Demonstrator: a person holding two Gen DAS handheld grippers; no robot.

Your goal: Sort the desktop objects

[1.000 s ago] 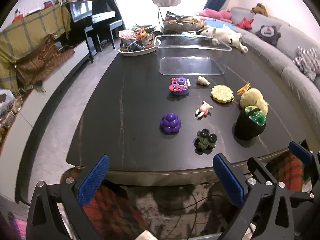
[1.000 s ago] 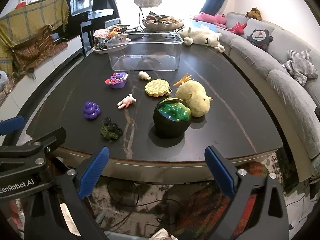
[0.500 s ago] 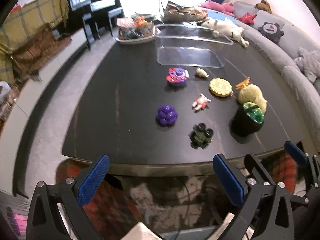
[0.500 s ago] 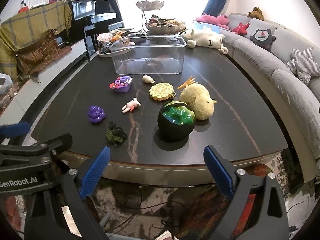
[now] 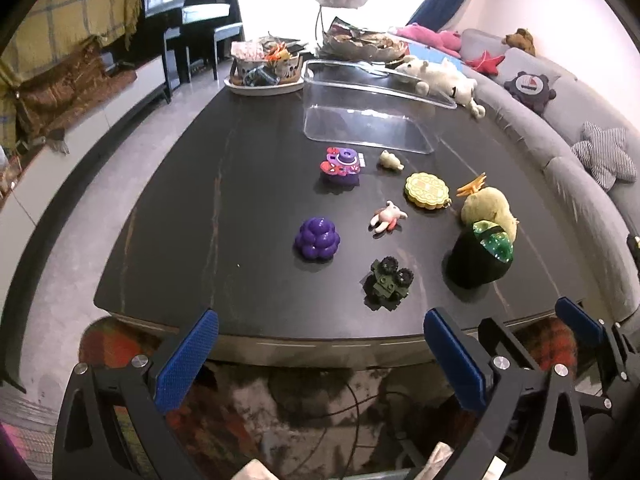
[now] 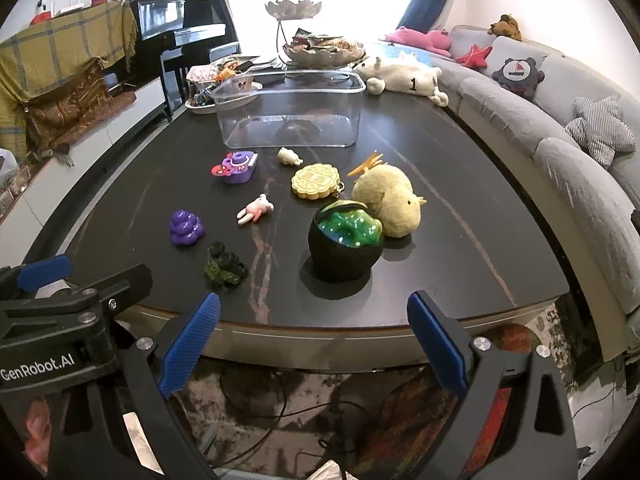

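Observation:
Small toys lie on a black table point(image 5: 200, 200): a purple grape cluster point(image 5: 317, 239), a green toy truck point(image 5: 387, 282), a pink bunny figure point(image 5: 387, 217), a purple camera toy point(image 5: 341, 163), a yellow mooncake disc point(image 5: 426, 190), a black cauldron with green slime point(image 6: 345, 240) and a yellow plush point(image 6: 390, 200). A clear plastic bin point(image 6: 289, 110) stands behind them, nothing in it. My left gripper point(image 5: 320, 360) is open, short of the table's near edge. My right gripper point(image 6: 314, 344) is open too, in front of the cauldron, holding nothing.
A tray of clutter point(image 5: 266, 72) and a tiered dish point(image 6: 320, 50) stand at the table's far end beside a white plush point(image 6: 404, 74). A grey sofa point(image 6: 560, 128) curves along the right. A piano point(image 6: 188, 44) stands far left. Cables lie on the rug point(image 6: 320, 400) below.
Both grippers have drifted slightly and tilted; the table view shifted a little. All toys stay where they were and both grippers stay open.

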